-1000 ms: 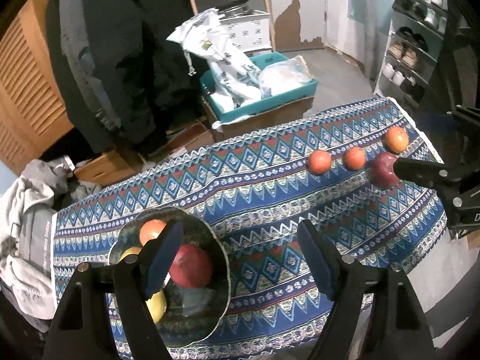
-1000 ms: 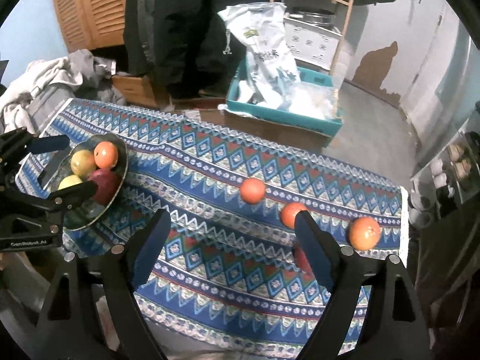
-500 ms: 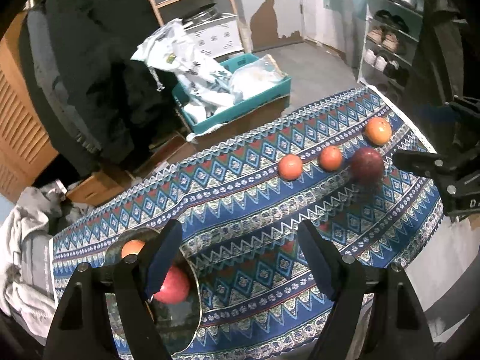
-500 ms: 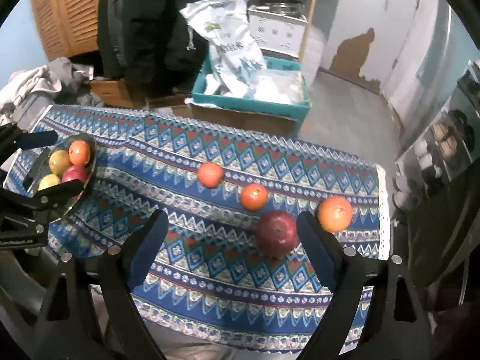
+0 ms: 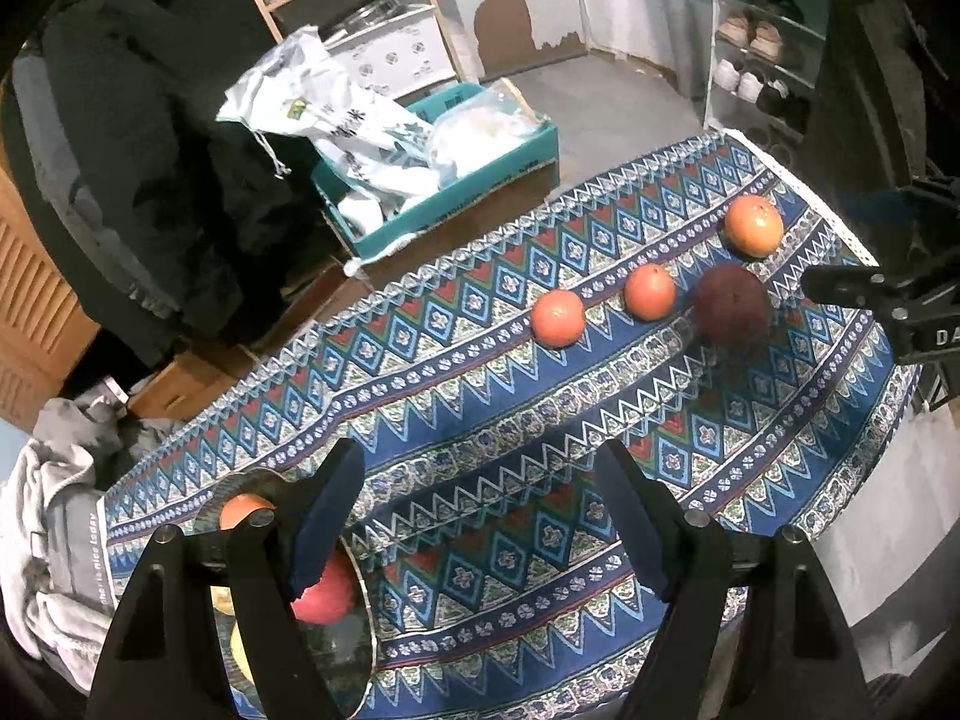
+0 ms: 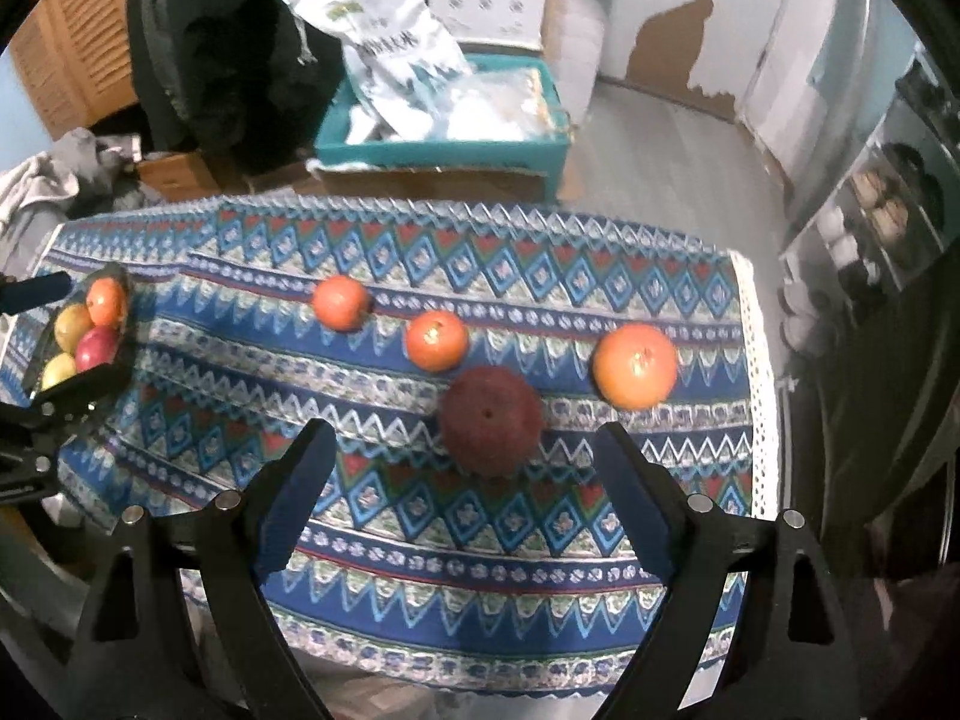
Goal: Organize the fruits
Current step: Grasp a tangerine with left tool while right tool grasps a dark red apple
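Note:
Three oranges (image 6: 341,303) (image 6: 437,340) (image 6: 636,366) lie in a row on the patterned tablecloth (image 6: 540,546). A dark red round fruit (image 6: 491,420) sits just in front of them. My right gripper (image 6: 462,444) hovers over that fruit with its jaws wide apart and nothing touching the pads. At the cloth's left end, a dark bowl (image 5: 363,636) holds a red apple (image 5: 327,597), an orange (image 5: 243,507) and yellow fruit. My left gripper (image 5: 480,516) stands open just right of the bowl, empty. The left wrist view shows the dark red fruit (image 5: 732,306) far right.
Behind the table a teal crate (image 5: 456,192) holds white bags on a cardboard box. Dark coats (image 5: 150,150) hang at the left, with grey clothing (image 5: 54,510) below them. A shoe rack (image 5: 762,48) stands at the right, past the cloth's lace edge (image 6: 762,390).
My left gripper has shifted right, off the bowl. My right gripper has moved right and lower, so the dark red fruit now lies centred ahead of its slightly wider jaws.

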Demonstrator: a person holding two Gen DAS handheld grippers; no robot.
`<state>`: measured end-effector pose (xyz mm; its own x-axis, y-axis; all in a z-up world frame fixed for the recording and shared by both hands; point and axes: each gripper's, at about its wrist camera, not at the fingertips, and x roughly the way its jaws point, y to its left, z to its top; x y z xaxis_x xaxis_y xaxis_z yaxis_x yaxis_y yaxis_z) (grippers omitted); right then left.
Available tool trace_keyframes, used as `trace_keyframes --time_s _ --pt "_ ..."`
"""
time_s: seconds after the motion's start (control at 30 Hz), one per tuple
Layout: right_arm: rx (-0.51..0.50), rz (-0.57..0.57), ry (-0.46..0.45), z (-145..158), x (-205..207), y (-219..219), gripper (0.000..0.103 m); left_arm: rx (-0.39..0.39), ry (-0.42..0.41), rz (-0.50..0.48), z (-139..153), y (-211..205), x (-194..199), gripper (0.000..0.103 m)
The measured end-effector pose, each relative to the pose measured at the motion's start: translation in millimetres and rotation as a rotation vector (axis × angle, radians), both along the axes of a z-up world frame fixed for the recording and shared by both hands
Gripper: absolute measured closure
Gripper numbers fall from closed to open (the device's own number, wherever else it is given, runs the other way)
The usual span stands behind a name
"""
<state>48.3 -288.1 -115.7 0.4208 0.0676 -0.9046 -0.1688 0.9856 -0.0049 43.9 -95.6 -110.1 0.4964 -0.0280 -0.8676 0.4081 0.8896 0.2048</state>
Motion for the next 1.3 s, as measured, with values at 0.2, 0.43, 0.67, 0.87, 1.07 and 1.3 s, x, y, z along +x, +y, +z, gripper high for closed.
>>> trace_keyframes --time_s 0.2,0.43,0.67,0.87,1.07,1.3 --pt "0.024 -0.005 0.073 -27.7 9.6 -7.7 0.016 -0.010 0.045 -0.002 -18.1 -6.6 10.0 0.020" --pt "0.030 -0.012 0.143 -60.3 22.1 -16.3 0.016 0.012 0.107 0.008 -48.4 -10.9 22.5 0.017" --pt "0.043 -0.011 0.168 -87.0 43.1 -18.3 0.016 -0.013 0.150 0.027 -67.4 -11.8 36.6 0.017" --pt "0.061 -0.038 0.204 -110.5 55.1 -23.7 0.016 -0.015 0.178 0.036 -82.5 -10.6 46.8 0.017" --pt "0.060 -0.040 0.210 -128.7 59.9 -23.0 0.016 -0.046 0.215 0.064 -93.6 -6.3 57.1 0.017" --pt "0.061 -0.024 0.189 -138.2 58.7 -20.1 0.025 -0.071 0.236 0.080 -101.0 -9.3 69.9 0.017"
